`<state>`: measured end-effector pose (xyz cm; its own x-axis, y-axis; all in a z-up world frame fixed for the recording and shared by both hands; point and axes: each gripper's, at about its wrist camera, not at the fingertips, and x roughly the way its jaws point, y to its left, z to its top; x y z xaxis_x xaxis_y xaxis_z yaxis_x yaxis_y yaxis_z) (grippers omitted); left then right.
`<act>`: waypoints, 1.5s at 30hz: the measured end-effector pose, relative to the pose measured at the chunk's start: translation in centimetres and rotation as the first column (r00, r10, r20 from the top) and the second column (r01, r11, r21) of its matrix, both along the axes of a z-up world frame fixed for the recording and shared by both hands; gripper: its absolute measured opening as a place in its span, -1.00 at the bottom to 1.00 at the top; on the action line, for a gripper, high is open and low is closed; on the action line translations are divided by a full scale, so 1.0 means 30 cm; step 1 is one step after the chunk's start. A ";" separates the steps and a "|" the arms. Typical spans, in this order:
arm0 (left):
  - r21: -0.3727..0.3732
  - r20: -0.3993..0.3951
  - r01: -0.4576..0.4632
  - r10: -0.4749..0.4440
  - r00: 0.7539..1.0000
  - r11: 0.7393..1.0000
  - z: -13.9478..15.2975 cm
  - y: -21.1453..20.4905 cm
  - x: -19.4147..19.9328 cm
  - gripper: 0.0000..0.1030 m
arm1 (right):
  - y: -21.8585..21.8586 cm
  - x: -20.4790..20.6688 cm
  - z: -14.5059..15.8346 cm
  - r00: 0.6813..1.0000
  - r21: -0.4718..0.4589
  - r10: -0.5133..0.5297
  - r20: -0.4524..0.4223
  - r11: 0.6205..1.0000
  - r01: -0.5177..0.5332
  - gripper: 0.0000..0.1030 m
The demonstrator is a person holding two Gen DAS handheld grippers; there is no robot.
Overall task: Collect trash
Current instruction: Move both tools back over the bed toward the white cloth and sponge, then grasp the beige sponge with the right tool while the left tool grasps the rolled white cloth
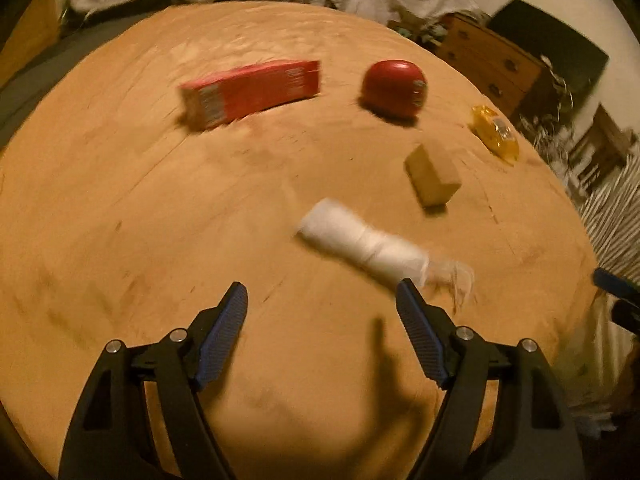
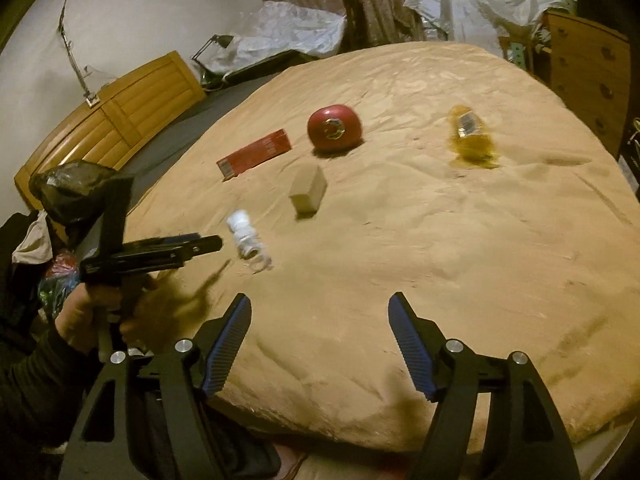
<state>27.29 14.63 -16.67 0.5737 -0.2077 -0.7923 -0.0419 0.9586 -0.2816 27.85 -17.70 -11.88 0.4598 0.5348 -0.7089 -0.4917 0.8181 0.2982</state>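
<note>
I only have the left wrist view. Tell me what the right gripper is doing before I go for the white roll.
Observer: The right gripper is open with nothing between its fingers, over the near edge of the tan cover.
Operator: Check my own fingers against the roll.
Observer: Seen from the side, the left gripper hangs clear above the cover, just short of the white roll, with its shadow on the cover below.
Operator: Find me a bag for the trash.
Observer: A crumpled black bag shows just above the left gripper, off the cover's left side. I cannot tell whether it is fixed to the gripper.
</note>
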 end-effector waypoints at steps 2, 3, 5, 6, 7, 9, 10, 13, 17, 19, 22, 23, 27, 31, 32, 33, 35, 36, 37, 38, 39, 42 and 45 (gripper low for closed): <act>-0.074 -0.008 -0.014 0.013 1.000 0.997 0.001 0.006 -0.024 0.42 | 0.041 0.031 -0.014 1.000 0.011 0.015 -0.018 1.000 -0.015 0.40; -0.103 -0.008 -0.022 0.021 1.000 0.994 0.000 0.003 -0.026 0.42 | 0.059 0.051 -0.021 0.999 0.022 0.018 -0.027 1.000 -0.017 0.40; -0.164 -0.014 -0.066 0.065 0.998 0.984 0.005 -0.006 -0.010 0.42 | 0.078 0.082 -0.030 0.999 0.049 0.019 -0.044 0.999 -0.016 0.40; -0.179 -0.012 -0.086 0.085 0.996 0.980 0.006 -0.015 -0.001 0.42 | 0.090 0.101 -0.032 0.999 0.063 0.014 -0.052 0.998 -0.011 0.40; -0.177 -0.015 -0.111 0.110 0.994 0.978 0.007 -0.033 0.023 0.42 | 0.101 0.116 -0.032 0.998 0.072 0.010 -0.057 0.997 -0.005 0.40; -0.174 -0.020 -0.145 0.144 0.989 0.974 0.007 -0.061 0.053 0.42 | 0.122 0.143 -0.032 0.998 0.085 0.008 -0.064 0.996 -0.003 0.40; -0.165 -0.034 -0.172 0.169 0.985 0.971 0.000 -0.075 0.079 0.42 | 0.130 0.152 -0.031 0.998 0.085 0.007 -0.063 0.996 -0.001 0.40; -0.065 -0.033 -0.209 0.207 0.978 0.976 -0.015 -0.112 0.120 0.42 | 0.145 0.173 -0.033 0.998 0.084 0.009 -0.067 0.996 -0.003 0.40; -0.001 -0.020 -0.197 0.197 0.980 0.980 -0.014 -0.112 0.132 -0.09 | 0.166 0.193 -0.043 0.998 0.074 0.015 -0.069 0.997 -0.010 0.40; 0.019 -0.019 -0.145 0.146 0.989 0.989 -0.003 -0.109 0.129 -0.21 | 0.179 0.201 -0.047 0.997 0.070 0.019 -0.069 0.997 -0.014 0.40; 0.060 -0.019 0.005 -0.003 1.000 0.998 0.031 -0.096 0.139 -0.39 | 0.196 0.221 -0.053 0.997 0.061 0.025 -0.068 0.998 -0.021 0.40; 0.079 -0.025 0.048 -0.046 0.999 0.996 0.038 -0.091 0.140 -0.53 | 0.202 0.228 -0.055 0.997 0.060 0.025 -0.069 0.998 -0.021 0.40; 0.095 -0.076 0.189 -0.183 0.980 0.977 0.059 -0.044 0.150 -0.48 | 0.218 0.257 -0.074 0.997 0.048 0.026 -0.076 0.999 -0.022 0.40; 0.064 -0.072 0.139 -0.134 0.988 0.988 0.059 -0.038 0.123 -0.27 | 0.258 0.298 -0.100 0.995 0.039 0.031 -0.097 0.999 -0.028 0.40; 0.052 -0.069 0.128 -0.124 0.990 0.990 0.053 -0.044 0.116 0.00 | 0.278 0.313 -0.102 0.994 0.035 0.038 -0.099 0.999 -0.034 0.40; 0.045 -0.065 0.117 -0.114 0.991 0.992 0.044 -0.049 0.113 0.10 | 0.291 0.323 -0.100 0.994 0.031 0.041 -0.099 0.999 -0.039 0.40; 0.024 -0.075 0.084 -0.082 0.994 0.996 0.015 -0.060 0.117 0.11 | 0.340 0.359 -0.090 0.993 0.030 0.061 -0.104 0.998 -0.059 0.40; 0.007 -0.078 0.077 -0.077 0.994 0.997 0.007 -0.061 0.120 0.11 | 0.364 0.378 -0.088 0.991 0.030 0.072 -0.113 0.997 -0.069 0.40; -0.009 -0.077 0.067 -0.067 0.995 0.998 -0.001 -0.064 0.123 0.11 | 0.383 0.393 -0.087 0.990 0.026 0.076 -0.121 0.997 -0.073 0.39; -0.010 -0.074 0.062 -0.062 0.995 0.998 -0.003 -0.069 0.124 0.12 | 0.402 0.414 -0.089 0.988 0.018 0.077 -0.132 0.997 -0.075 0.39; -0.009 -0.071 0.059 -0.059 0.996 0.998 -0.003 -0.074 0.121 0.13 | 0.423 0.443 -0.094 0.985 0.010 0.078 -0.152 0.997 -0.077 0.34; -0.029 -0.065 0.031 -0.033 0.997 0.999 -0.004 -0.068 0.106 0.13 | 0.484 0.518 -0.117 0.978 -0.018 0.066 -0.196 0.997 -0.071 0.28; -0.027 -0.060 0.012 -0.013 0.998 1.000 -0.003 -0.078 0.109 0.19 | 0.533 0.557 -0.163 0.974 -0.078 0.062 -0.219 0.994 -0.080 0.11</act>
<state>30.57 12.28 -16.74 0.5226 -0.2362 -0.8192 -0.0477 0.9513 -0.3047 44.57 -1.70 -16.78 0.2536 0.4934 -0.8320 -0.4810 0.8106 0.3341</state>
